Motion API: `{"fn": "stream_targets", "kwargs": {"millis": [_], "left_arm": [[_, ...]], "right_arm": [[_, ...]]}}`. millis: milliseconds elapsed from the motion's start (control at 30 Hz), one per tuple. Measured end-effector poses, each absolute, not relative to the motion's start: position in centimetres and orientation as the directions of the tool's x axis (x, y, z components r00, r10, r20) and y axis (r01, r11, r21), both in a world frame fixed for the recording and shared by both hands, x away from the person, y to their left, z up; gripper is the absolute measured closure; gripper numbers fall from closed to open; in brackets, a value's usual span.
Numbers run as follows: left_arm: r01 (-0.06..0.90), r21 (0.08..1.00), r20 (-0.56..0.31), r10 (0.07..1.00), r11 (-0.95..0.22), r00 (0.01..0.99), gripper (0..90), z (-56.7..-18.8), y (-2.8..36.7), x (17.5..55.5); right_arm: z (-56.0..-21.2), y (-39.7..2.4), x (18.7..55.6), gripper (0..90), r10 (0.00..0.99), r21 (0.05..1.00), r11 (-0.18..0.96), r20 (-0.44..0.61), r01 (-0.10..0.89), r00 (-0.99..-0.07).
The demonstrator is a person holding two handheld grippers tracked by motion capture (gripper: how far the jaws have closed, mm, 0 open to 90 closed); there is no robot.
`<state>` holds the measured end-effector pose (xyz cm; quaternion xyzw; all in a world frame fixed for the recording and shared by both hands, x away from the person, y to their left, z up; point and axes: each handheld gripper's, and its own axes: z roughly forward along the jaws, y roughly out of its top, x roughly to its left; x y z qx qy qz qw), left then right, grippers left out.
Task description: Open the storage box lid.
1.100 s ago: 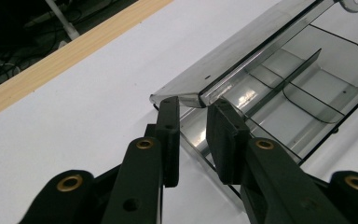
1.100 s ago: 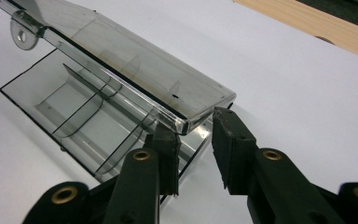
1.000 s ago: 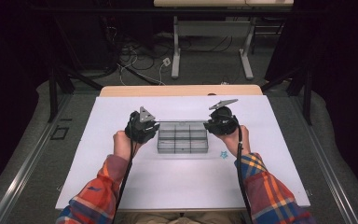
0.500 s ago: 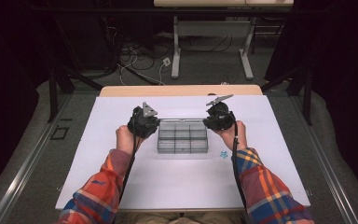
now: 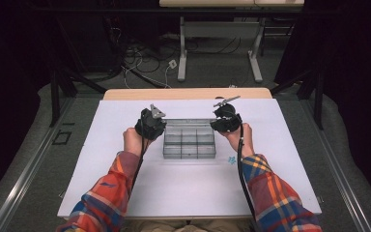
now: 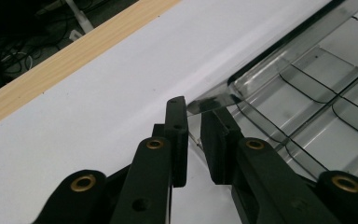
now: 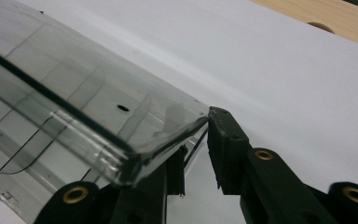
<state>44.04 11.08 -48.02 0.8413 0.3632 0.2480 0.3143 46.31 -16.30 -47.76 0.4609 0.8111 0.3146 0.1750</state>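
While the big white table (image 5: 183,193) has lots of bare room, a clear plastic box (image 5: 189,140) with little compartments sits near its far middle, and a person reaches to it with both arms. The left gripper (image 5: 150,123) is at the box's far left corner, and the right gripper (image 5: 226,118) is at its far right corner.

In the left gripper view, the black jaws have just been closing and stand a small gap apart, with the box's thin corner lip (image 6: 214,100) just at their tips. It does not look pinched yet. In the right gripper view, the jaws sit on either side of the corner wall (image 7: 186,123), nearly squeezing it.

I think this is the grabbing step. Next, both pairs of jaws should press tight on the corners, and then both hands should lift together so the box stays flat.
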Motion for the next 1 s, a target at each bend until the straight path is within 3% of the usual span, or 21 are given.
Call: {"fn": "stream_targets", "kwargs": {"millis": [800, 1000], "left_arm": [[0.482, 0.710, 0.208, 0.807, -0.513, 0.553, 80.6, -49.2, 10.6, 46.3], [0.505, 0.713, 0.174, 0.820, -0.486, 0.545, 78.1, -49.4, 10.7, 46.3]], "right_arm": [[-48.8, -15.9, 48.3, 79.8, 0.891, 0.680, 0.333, 0.000, 0.653, -0.454], [-49.2, -15.9, 48.5, 76.7, 0.895, 0.679, 0.320, 0.013, 0.660, -0.447]]}}
